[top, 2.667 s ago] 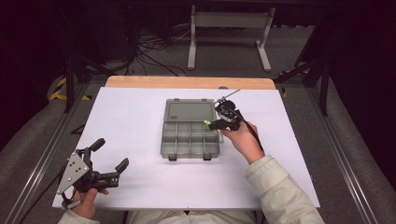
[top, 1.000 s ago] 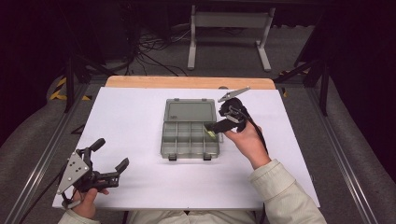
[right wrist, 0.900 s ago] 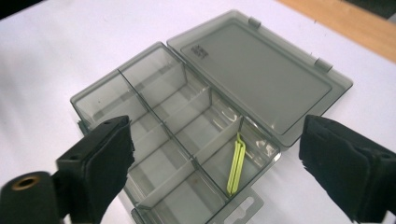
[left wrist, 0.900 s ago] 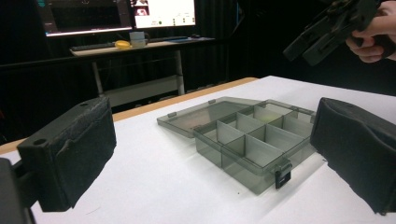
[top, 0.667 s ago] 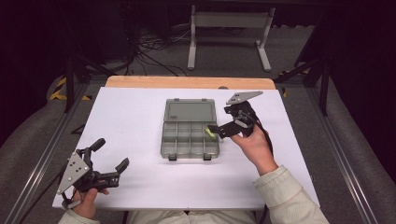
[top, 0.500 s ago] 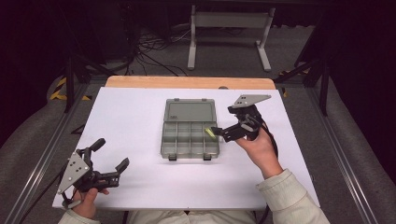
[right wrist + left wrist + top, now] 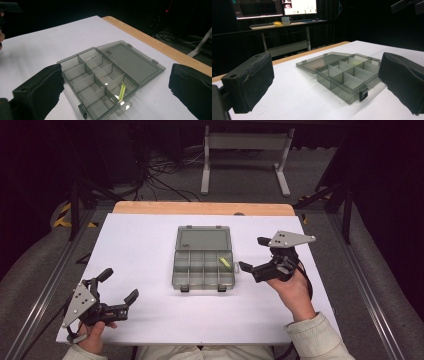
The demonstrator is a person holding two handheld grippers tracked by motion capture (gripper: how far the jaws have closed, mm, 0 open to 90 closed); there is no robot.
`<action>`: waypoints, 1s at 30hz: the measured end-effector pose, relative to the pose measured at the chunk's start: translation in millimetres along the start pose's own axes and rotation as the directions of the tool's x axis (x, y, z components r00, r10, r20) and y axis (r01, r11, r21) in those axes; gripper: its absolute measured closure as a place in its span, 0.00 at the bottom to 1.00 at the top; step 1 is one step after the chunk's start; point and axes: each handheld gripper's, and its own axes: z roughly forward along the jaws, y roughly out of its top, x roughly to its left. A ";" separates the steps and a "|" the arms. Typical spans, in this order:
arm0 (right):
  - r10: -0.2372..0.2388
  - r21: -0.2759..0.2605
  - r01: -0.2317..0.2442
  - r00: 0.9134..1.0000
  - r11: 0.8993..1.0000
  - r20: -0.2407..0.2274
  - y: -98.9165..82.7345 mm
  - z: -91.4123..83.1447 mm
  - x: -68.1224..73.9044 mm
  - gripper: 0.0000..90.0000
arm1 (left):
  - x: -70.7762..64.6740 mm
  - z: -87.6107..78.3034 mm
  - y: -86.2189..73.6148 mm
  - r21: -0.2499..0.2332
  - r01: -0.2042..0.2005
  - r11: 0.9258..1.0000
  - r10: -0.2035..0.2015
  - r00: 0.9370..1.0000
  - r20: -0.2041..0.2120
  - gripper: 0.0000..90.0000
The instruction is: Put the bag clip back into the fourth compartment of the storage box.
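From the high view, your right gripper (image 7: 252,255) hangs just right of the compartment box (image 7: 204,257), jaws wide apart with nothing between them; your left gripper (image 7: 119,285) rests near the worktop's (image 7: 145,245) front left corner, jaws also apart and empty. The yellow-green strip (image 7: 224,261) lies in the box's right-hand compartment of the row next to the open lid

In your left gripper view, the box sits between the two black pads, seen from its latch side, and a desk with lit monitors (image 7: 299,6) stands behind the worktop

Your right gripper view looks down into the box and shows the strip leaning against a divider

Since the earliest picture your right gripper has drawn back from over the box to the right, and its jaws have just been opening
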 end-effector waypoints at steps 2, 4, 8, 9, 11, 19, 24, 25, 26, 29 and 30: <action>-0.001 -0.013 0.001 1.000 1.000 0.005 -4.7 -3.9 0.7 0.00 | 0.2 -0.1 0.0 0.000 0.001 1.000 -0.001 1.000 -0.002 0.01; -0.007 -0.018 0.007 1.000 1.000 0.015 -9.7 -8.5 1.0 0.00 | 0.3 -0.3 0.0 -0.001 0.002 1.000 -0.002 1.000 -0.004 0.01; -0.007 -0.079 0.009 1.000 0.997 0.026 -19.1 -22.4 1.8 0.00 | 0.1 -0.1 0.0 -0.001 0.001 1.000 -0.001 1.000 -0.002 0.01; -0.007 -0.079 0.009 1.000 0.997 0.026 -19.1 -22.4 1.8 0.00 | 0.1 -0.2 0.0 -0.001 0.000 1.000 0.000 1.000 -0.002 0.01; -0.006 -0.119 0.010 0.999 0.993 0.035 -25.5 -30.8 1.5 0.00 | 0.1 -0.4 0.1 -0.002 0.001 1.000 -0.001 1.000 -0.004 0.01; 0.007 -0.155 0.003 0.998 0.988 0.063 -46.7 -42.6 -1.0 0.00 | 0.1 -0.6 0.2 -0.002 0.000 1.000 0.000 1.000 -0.005 0.01; -0.008 -0.192 0.022 0.997 0.981 0.073 -61.5 -49.1 -0.2 0.00 | 0.0 -0.4 0.2 -0.004 0.000 1.000 0.000 1.000 -0.004 0.01; -0.014 -0.205 0.029 0.997 0.978 0.074 -64.2 -50.2 0.3 0.00 | 0.2 -0.6 0.3 -0.003 -0.001 1.000 0.001 1.000 -0.004 0.01; -0.021 -0.214 0.038 0.997 0.976 0.079 -67.7 -51.4 1.1 0.00 | 0.2 -0.7 0.3 -0.004 -0.001 1.000 0.001 1.000 -0.004 0.01; -0.022 -0.219 0.038 0.997 0.975 0.076 -75.5 -53.3 2.2 0.00 | 0.2 -0.9 0.4 -0.007 -0.001 1.000 0.001 1.000 -0.003 0.01; -0.021 -0.218 0.038 0.997 0.975 0.079 -78.7 -53.8 2.3 0.00 | 0.2 -1.0 0.4 -0.008 -0.001 1.000 0.001 1.000 -0.003 0.01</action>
